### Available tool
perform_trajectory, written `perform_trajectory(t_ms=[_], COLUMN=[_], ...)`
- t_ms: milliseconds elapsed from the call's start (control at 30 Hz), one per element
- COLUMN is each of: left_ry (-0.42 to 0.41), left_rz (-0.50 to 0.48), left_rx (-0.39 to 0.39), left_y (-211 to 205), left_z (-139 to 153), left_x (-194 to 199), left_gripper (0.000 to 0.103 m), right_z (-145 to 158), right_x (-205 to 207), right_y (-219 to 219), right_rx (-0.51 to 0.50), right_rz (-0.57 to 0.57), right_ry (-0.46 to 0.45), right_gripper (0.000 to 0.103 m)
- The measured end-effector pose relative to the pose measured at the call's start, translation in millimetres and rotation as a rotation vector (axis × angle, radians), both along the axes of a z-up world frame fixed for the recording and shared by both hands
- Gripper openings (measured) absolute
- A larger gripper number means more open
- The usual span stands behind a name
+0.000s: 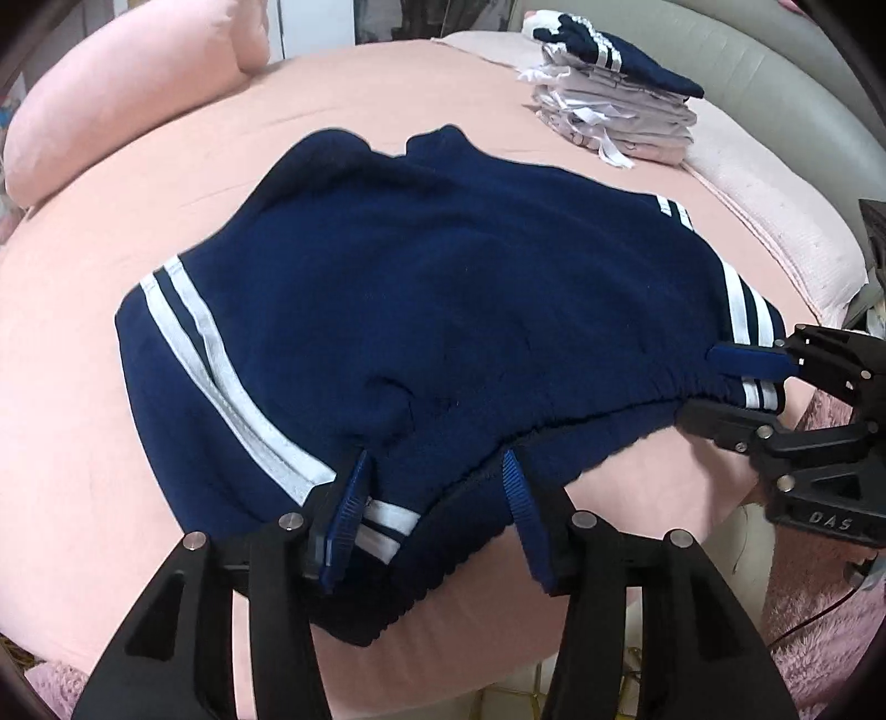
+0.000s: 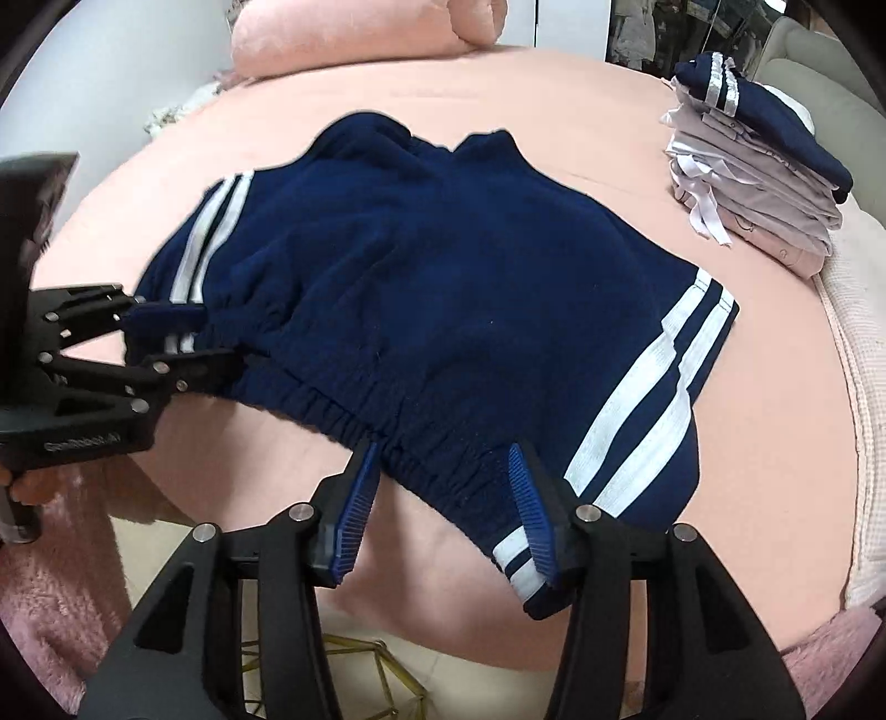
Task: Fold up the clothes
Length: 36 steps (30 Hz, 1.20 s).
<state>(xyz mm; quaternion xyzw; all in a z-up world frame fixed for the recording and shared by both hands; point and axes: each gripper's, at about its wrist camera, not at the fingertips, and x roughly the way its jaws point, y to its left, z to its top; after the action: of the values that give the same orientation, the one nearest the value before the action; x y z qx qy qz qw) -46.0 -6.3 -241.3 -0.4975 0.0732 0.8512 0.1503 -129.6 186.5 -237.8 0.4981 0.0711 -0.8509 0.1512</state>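
Navy shorts (image 1: 421, 310) with 2 white stripes down each side are spread flat on a peach-covered surface (image 1: 72, 387), the elastic waistband lying along the near edge. The left tool (image 1: 434, 487) is seen with its 2 blue-padded fingers parted, set astride the waistband at the corner by the left stripes; the cloth runs between the fingers, but no pinch is made. In the right wrist view the right tool (image 2: 446, 476) is likewise held wide, its fingers straddling the waistband beside the right stripes, one pad touching the striped corner.

Each tool is also caught by the other camera: the right tool appears at the right edge of the left view, at the striped waistband corner, and the left tool appears at the left edge of the right view, at the opposite corner. Whether cloth is gripped there cannot be told from those views.

A stack (image 2: 753, 183) of folded pale garments topped by a folded navy piece is set at the far right of the surface, well apart from the shorts. A pink pillow (image 2: 354, 33) lies at the far edge.
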Motion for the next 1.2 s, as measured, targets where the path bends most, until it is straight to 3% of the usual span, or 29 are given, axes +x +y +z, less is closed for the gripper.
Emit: perform_trajectory(t_ms=[167,233,400,500,567,633,700,800,933,1033,1100,1133,1200], left_ry=[0.033,0.05,0.054,0.042,0.028,-0.009,-0.061,-0.092,-0.089,-0.098,-0.105,-0.107,-0.131], left_rz=[0.033,0.034,0.03,0.012,0.004,0.014,0.034,0.107,0.206,0.221,0.232,0.239,0.258], left_rx=[0.035,0.028,0.048,0.012,-0.021,-0.024,0.05,0.213,0.514,0.604,0.592,0.543,0.344], left_y=[-1.0,-2.9,-10.3,5.4,8.6,3.4,-7.6,-37.0,-80.7,-91.0,-90.1,-86.5,-72.5], left_z=[9.6,16.1,26.9,16.3,12.2,8.6,5.7,14.9,26.5,23.8,20.0,17.0,3.0], left_x=[5.1,9.9,21.4,19.4,23.3,25.5,24.6,20.8,17.1,14.7,13.0,10.9,4.1], left_gripper=[0.018,0.011,0.01,0.01,0.011,0.016,0.02,0.03,0.044,0.044,0.044,0.044,0.043], right_z=[-1.1,-1.4,0.8,2.5,4.2,5.9,4.0,6.4,20.1,16.6,-1.2,-7.1,-8.3], right_x=[-1.2,-0.2,0.1,2.1,5.4,9.6,14.0,15.8,12.1,5.3,-3.9,-6.9,-9.0], right_y=[0.9,0.2,7.6,11.4,13.1,14.6,17.3,21.6,34.0,34.8,30.6,31.0,32.9], right_rx=[-0.014,-0.01,-0.045,-0.06,-0.056,-0.048,-0.061,-0.113,-0.248,-0.219,-0.137,-0.13,-0.144], right_rz=[-0.032,-0.019,-0.038,-0.04,-0.032,-0.021,-0.018,0.005,-0.04,-0.074,-0.093,-0.105,-0.118], right_ry=[0.008,0.024,0.016,0.009,0.005,-0.002,-0.026,-0.057,-0.01,0.015,-0.028,-0.046,-0.046], right_gripper=[0.049,0.042,0.035,0.032,0.025,0.021,0.021,0.031,0.036,0.037,0.037,0.037,0.037])
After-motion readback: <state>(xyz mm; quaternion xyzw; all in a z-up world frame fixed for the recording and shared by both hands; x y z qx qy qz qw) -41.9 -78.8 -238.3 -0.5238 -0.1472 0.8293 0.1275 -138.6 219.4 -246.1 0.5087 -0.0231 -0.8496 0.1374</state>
